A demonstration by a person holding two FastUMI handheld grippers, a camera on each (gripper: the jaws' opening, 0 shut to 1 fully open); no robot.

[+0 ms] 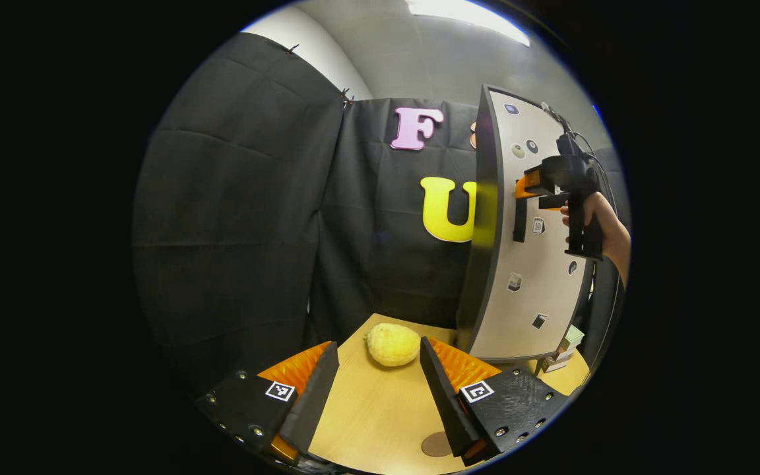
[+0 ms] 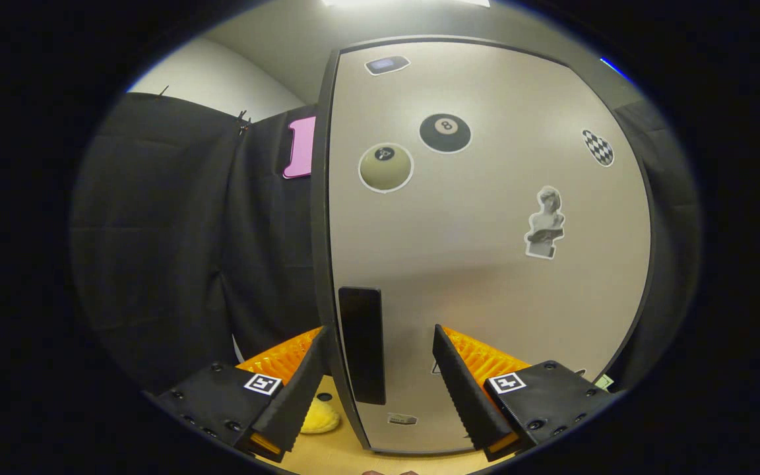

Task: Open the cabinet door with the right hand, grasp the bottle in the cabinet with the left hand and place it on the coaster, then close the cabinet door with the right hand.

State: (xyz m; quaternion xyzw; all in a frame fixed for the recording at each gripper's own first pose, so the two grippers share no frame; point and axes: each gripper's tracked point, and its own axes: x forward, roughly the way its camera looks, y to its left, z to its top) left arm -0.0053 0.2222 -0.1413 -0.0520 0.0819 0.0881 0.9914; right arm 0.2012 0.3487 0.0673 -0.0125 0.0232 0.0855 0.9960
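The cabinet door (image 2: 485, 264) is a pale grey panel with stickers and a dark left edge. Its black upright handle (image 2: 361, 343) stands between the fingers of my open right gripper (image 2: 380, 333), one finger on each side, neither pressing it. In the left gripper view the same door (image 1: 538, 277) rises at the right, and the right gripper (image 1: 526, 190), held by a hand (image 1: 607, 227), sits at the handle (image 1: 520, 221). My left gripper (image 1: 379, 344) hangs open and empty over the wooden table (image 1: 380, 409). A round brown coaster (image 1: 437, 444) lies by its right finger. The door hides the bottle.
A lumpy yellow ball-like thing (image 1: 392, 344) lies on the table just beyond the left gripper's fingertips, and its edge also peeks out as a yellow thing (image 2: 320, 417) below the right gripper's left finger. Small boxes (image 1: 568, 342) sit low at the door's right. Black cloth walls the booth.
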